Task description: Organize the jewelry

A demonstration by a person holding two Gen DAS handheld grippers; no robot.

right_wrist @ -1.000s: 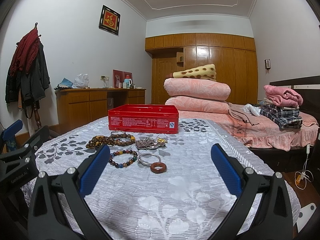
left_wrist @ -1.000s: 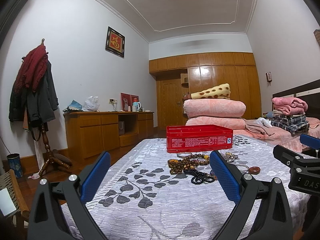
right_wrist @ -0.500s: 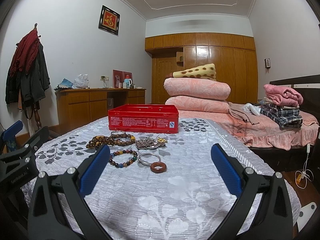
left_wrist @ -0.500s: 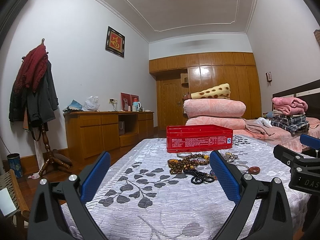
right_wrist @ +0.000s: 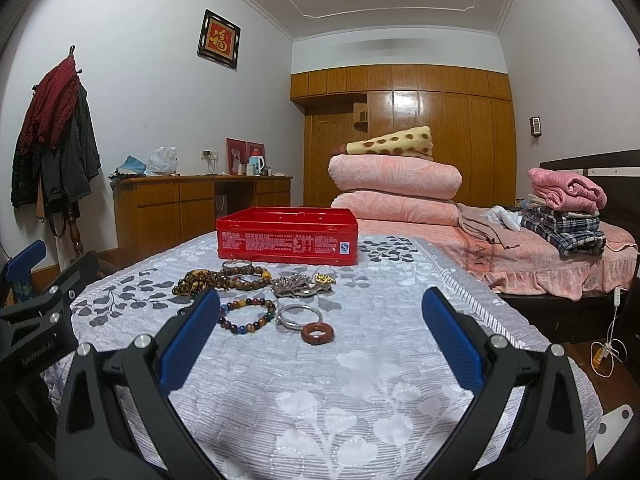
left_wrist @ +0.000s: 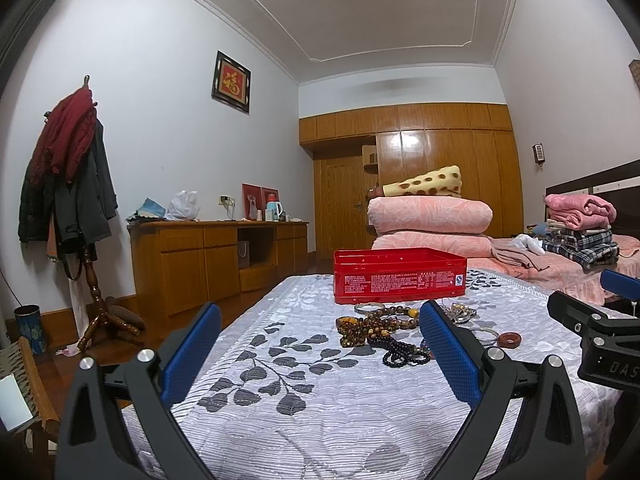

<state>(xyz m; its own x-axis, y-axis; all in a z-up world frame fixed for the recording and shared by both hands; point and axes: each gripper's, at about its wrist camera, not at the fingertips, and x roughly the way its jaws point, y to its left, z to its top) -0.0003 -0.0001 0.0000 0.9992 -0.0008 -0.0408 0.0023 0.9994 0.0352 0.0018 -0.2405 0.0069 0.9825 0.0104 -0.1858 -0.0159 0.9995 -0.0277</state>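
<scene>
A red tin box (right_wrist: 287, 235) stands open on the grey leaf-patterned cloth (right_wrist: 360, 380); it also shows in the left wrist view (left_wrist: 400, 276). In front of it lie brown bead strings (right_wrist: 216, 278), a multicoloured bead bracelet (right_wrist: 248, 316), a silver bangle (right_wrist: 299, 316), a red-brown ring (right_wrist: 317, 334) and a silver chain heap (right_wrist: 300, 285). A black bead bracelet (left_wrist: 402, 353) lies nearest my left gripper. My left gripper (left_wrist: 320, 354) is open and empty, short of the jewelry. My right gripper (right_wrist: 320, 342) is open and empty, just before the ring.
The right gripper's body (left_wrist: 600, 332) shows at the right edge of the left view. A bed with folded pink quilts (right_wrist: 394, 188) and clothes (right_wrist: 564, 212) stands right. A wooden desk (right_wrist: 192, 204) and coat rack (right_wrist: 56, 120) stand left.
</scene>
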